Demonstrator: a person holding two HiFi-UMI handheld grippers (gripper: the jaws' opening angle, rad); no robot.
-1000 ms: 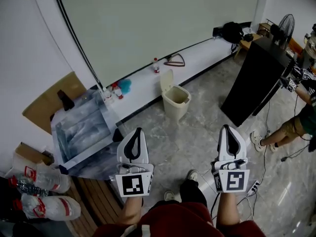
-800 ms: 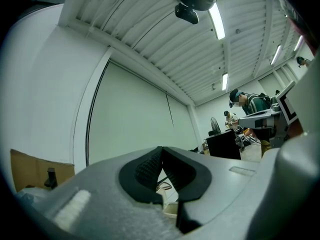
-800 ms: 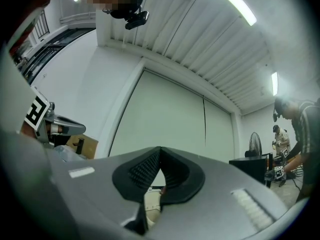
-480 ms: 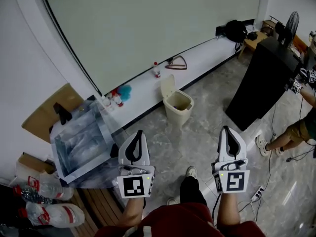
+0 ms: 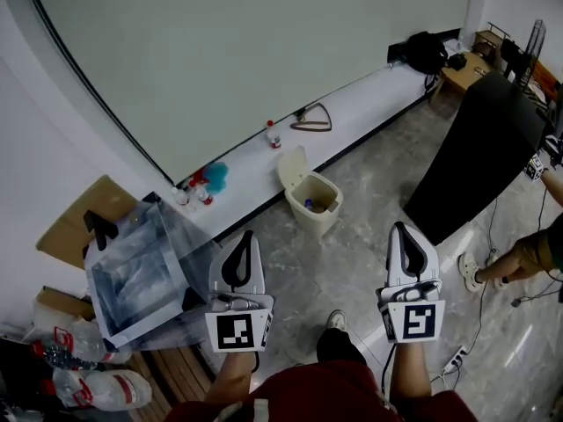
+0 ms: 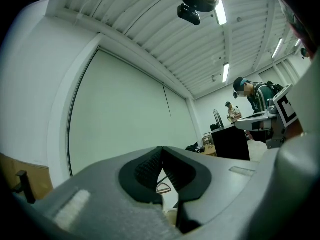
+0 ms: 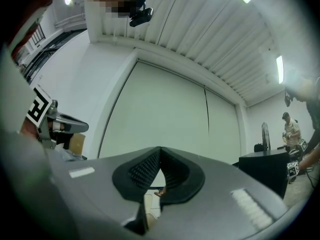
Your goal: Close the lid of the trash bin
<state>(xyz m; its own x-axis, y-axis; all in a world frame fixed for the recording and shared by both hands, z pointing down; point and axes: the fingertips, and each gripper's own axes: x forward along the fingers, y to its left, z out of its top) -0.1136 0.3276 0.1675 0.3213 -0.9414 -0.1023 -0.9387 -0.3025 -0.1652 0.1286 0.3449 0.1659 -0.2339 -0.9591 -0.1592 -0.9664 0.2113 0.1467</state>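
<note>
Right in front of your lap, you're holding the left gripper point(image 5: 244, 236) and the right gripper point(image 5: 401, 228) side by side, well apart, both pointing ahead over the grey floor point(image 5: 369, 183). Both sets of jaws are sitting pressed together at the tips with nothing between them, so you're not carrying anything.

Just left of the left gripper, a clear plastic box point(image 5: 132, 266) is sitting tilted, with a cardboard sheet point(image 5: 75, 222) behind it.

Further ahead, roughly between the two grippers, the trash bin point(image 5: 318, 211) is standing on the floor right against the white ledge point(image 5: 361, 95). Its lid point(image 5: 293, 167) is standing up open on the wall side, and something small and blue is lying inside. Neither gripper is touching it.

Up on the ledge, a small bottle point(image 5: 274, 135) and a blue duster point(image 5: 214, 174) are sitting. Off to the right, a black cabinet point(image 5: 479, 161) is standing, with another person point(image 5: 528, 253) beside it.
</note>
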